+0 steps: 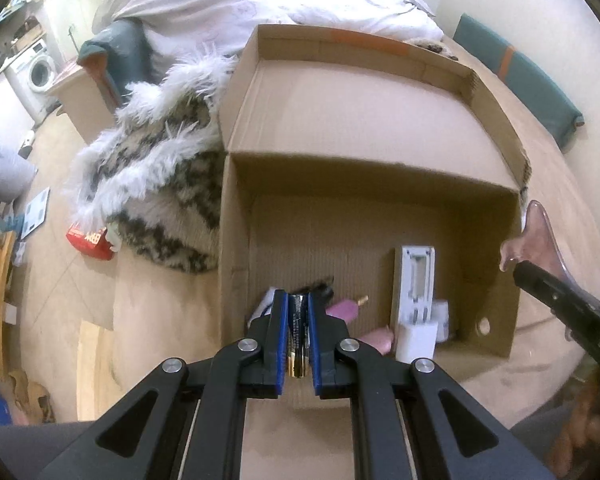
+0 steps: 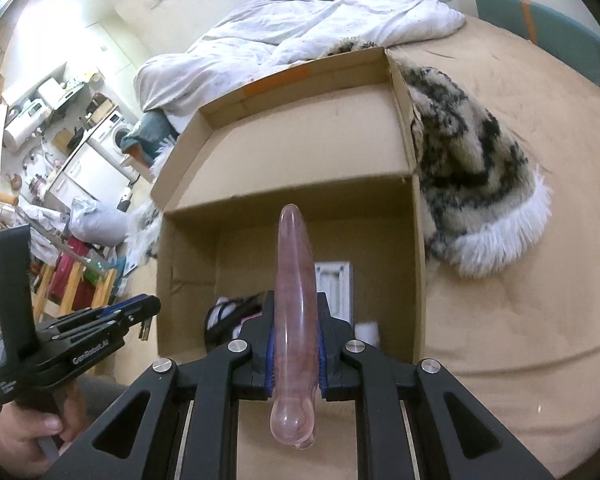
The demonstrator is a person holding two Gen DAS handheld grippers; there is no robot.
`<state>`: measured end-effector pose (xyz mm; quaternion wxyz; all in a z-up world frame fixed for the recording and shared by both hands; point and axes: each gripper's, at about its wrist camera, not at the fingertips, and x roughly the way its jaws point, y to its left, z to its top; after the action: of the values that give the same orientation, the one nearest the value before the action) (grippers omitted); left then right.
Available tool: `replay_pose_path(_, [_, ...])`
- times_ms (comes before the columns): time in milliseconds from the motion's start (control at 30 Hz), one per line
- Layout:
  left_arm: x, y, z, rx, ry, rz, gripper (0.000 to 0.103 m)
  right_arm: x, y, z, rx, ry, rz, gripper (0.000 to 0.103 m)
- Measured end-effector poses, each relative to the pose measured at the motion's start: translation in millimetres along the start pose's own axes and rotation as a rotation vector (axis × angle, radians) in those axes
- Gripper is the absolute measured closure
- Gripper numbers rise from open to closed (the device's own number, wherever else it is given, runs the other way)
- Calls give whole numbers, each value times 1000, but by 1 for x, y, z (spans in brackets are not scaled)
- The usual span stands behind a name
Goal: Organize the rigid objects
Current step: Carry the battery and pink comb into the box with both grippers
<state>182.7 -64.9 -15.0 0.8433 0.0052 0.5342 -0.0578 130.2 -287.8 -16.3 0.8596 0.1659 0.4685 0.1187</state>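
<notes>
My left gripper (image 1: 296, 296) is shut on a black and gold battery (image 1: 298, 332), held above the near end of an open cardboard box (image 1: 236, 240). Inside the box lie a white rectangular device (image 1: 415, 280), a white cube (image 1: 417, 342), pink pieces (image 1: 342, 307) and a dark item (image 1: 320, 283). My right gripper (image 2: 296, 300) is shut on a long, translucent pink scraper (image 2: 294, 264) that sticks out over the box (image 2: 418, 240). In the left wrist view that scraper (image 1: 538, 232) shows at the right edge. In the right wrist view the left gripper (image 2: 146, 318) is at the left, held by a hand.
The box sits on a tan bed (image 2: 520, 320). A furry black and white throw (image 1: 160, 184) lies against the box's side and a white duvet (image 1: 220, 4) is behind it. A teal cushion (image 1: 532, 80) leans on the wall. A red pack (image 1: 88, 240) lies on the floor.
</notes>
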Motion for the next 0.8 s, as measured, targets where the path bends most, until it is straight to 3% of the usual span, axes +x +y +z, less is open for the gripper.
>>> replay_pose_path(200, [31,-8,13,12,16,14,94,35,-9,16,2,23,-21,87])
replay_pose_path(800, [93,-21,4,35,65,22,94,114,-12,5,11,166,-56,87])
